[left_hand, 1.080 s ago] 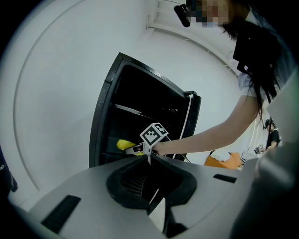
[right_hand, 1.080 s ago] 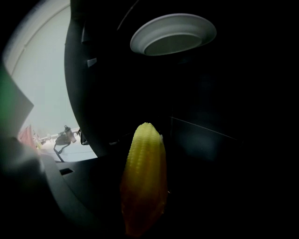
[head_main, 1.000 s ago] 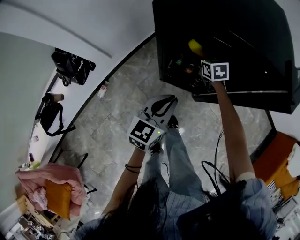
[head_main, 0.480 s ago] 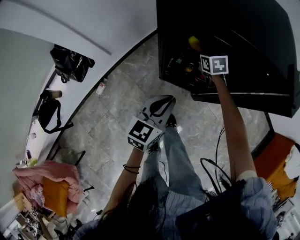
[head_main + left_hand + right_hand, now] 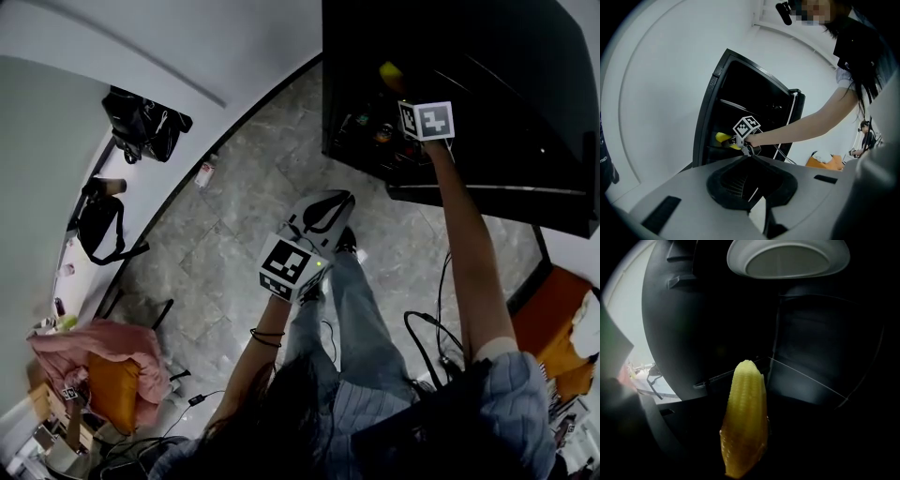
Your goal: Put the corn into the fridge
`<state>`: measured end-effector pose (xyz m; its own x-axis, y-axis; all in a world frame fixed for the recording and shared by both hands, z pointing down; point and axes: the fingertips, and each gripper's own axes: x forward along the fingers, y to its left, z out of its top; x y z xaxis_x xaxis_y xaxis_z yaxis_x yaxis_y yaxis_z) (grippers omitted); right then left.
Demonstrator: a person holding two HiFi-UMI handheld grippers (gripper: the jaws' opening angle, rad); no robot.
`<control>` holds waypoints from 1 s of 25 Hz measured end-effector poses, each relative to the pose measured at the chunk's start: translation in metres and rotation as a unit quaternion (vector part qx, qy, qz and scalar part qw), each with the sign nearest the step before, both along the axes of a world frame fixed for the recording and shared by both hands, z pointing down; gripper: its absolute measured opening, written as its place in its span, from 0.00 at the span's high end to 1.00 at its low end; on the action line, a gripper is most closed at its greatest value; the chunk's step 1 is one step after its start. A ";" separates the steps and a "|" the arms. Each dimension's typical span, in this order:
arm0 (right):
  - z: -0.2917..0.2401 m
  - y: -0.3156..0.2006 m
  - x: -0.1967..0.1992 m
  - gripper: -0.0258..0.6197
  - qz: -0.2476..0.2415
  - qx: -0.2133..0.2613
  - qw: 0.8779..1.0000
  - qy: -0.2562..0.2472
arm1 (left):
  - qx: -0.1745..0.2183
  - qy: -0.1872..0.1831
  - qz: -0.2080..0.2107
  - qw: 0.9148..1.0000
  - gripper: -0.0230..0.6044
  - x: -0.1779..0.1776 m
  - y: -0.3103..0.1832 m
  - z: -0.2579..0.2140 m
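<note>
Right claw (image 5: 401, 92) is clenched on the corn (image 5: 391, 75), reaching into the open front of the black fridge (image 5: 487, 56), arm stretched out straight. From the head view you only get a yellow tip poking past the marker cube (image 5: 427, 120), up at the fridge's front edge among small items too dark to name. Switch to the right gripper view and there's the corn (image 5: 745, 423) in full, standing upright with its point up and its base gripped at the bottom edge of the picture, kernel rows clear. The jaws themselves are lost in the black there. Behind the corn are the thin edge of a glass shelf (image 5: 806, 376) and, up top, a pale round shape (image 5: 787, 258), dish or lamp, can't tell.

Left claw (image 5: 333, 204) hangs low over the grey tiled floor (image 5: 234, 234), well apart from the fridge, jaws closed together on nothing. Its own view looks across its grey jaws (image 5: 751, 164) and gives the side angle: the fridge (image 5: 740, 93) standing tall against a white wall, the right claw (image 5: 733, 142) at mid-height of the opening, and the corn (image 5: 723, 137) lying level just inside. The fridge's depths are plain black from here.
</note>
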<state>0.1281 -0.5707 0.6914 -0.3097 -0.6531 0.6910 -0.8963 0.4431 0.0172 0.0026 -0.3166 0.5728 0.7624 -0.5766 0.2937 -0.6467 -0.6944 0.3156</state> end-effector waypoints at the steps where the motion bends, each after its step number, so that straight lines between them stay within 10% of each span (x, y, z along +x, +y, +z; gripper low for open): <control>1: 0.000 0.000 0.000 0.57 0.000 0.000 1.000 -0.001 | -0.002 0.001 -0.001 1.000 0.95 -0.001 0.000 0.001; 25: -0.020 0.013 0.008 0.54 0.047 0.074 0.996 -0.012 | -0.019 -0.001 -0.009 1.000 0.95 -0.023 0.010 0.009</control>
